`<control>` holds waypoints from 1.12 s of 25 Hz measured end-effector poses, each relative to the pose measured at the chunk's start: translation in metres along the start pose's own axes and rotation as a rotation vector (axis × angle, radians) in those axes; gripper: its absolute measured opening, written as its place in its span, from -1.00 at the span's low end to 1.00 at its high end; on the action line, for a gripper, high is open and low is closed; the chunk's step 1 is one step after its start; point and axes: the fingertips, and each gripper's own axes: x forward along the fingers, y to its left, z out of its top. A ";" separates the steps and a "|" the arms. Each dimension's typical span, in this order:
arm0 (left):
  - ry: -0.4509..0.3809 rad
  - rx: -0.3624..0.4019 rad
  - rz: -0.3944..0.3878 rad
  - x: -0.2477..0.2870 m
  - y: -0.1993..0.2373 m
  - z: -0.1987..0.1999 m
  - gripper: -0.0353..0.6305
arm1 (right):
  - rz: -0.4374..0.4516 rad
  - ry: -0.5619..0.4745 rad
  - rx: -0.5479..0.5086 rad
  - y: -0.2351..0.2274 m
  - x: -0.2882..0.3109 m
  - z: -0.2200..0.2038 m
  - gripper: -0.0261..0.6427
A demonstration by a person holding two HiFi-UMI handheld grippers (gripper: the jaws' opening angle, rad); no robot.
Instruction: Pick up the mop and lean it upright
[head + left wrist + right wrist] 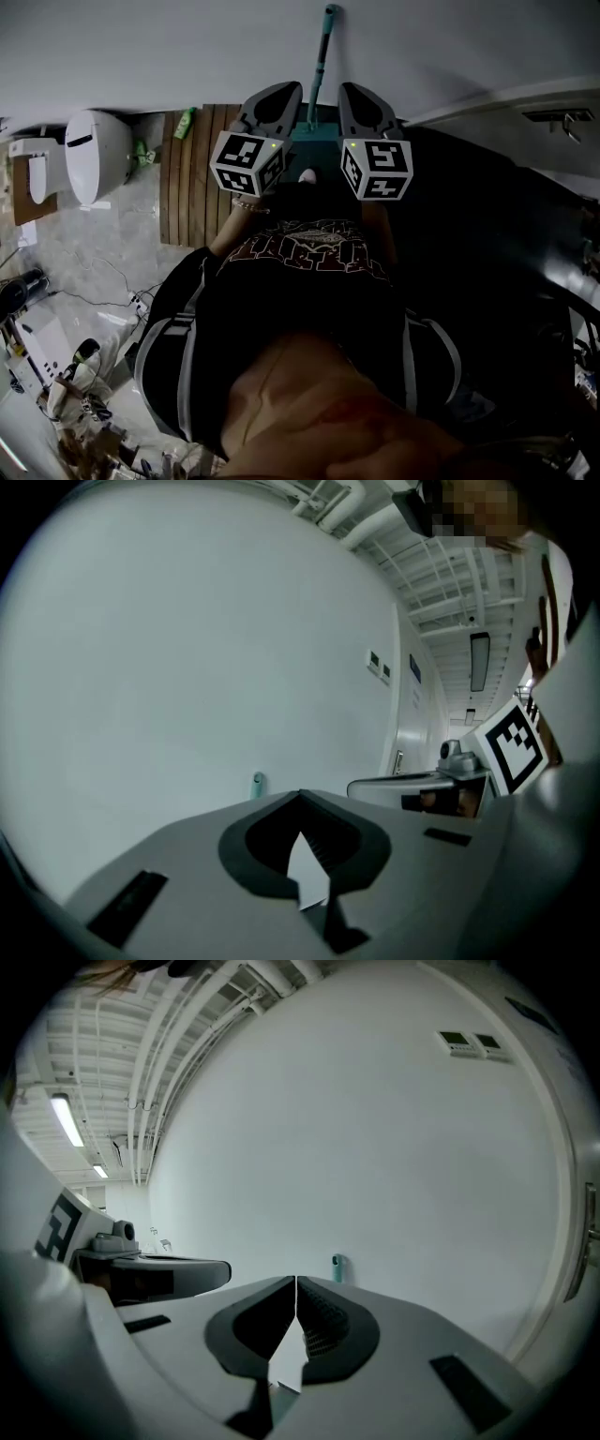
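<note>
As the mop [322,58] stands now: upright, teal handle resting against the wall [187,47], head down on the floor near the right edge of the wooden mat [195,178].
Left gripper [300,801]: jaws pressed together, nothing between them, clear of the handle.
Right gripper [296,1286]: jaws pressed together, empty, likewise clear.
Task status: judged complete or nearly so.
Risk one: handle slides sideways along the smooth wall; cause, a light lean with nothing bracing it.
Risk two: head skids out from the wall; cause, no stop at its foot.
Risk three: a gripper knocks the handle; cause, both are held near it.
</note>
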 end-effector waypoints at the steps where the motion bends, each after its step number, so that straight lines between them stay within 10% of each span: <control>1: 0.001 -0.004 0.003 0.004 0.001 0.000 -0.78 | 0.001 0.001 0.001 -0.004 0.004 0.000 -0.86; 28: 0.090 0.024 -0.143 0.087 0.096 0.021 -0.78 | -0.128 0.082 0.091 -0.052 0.155 -0.037 -0.85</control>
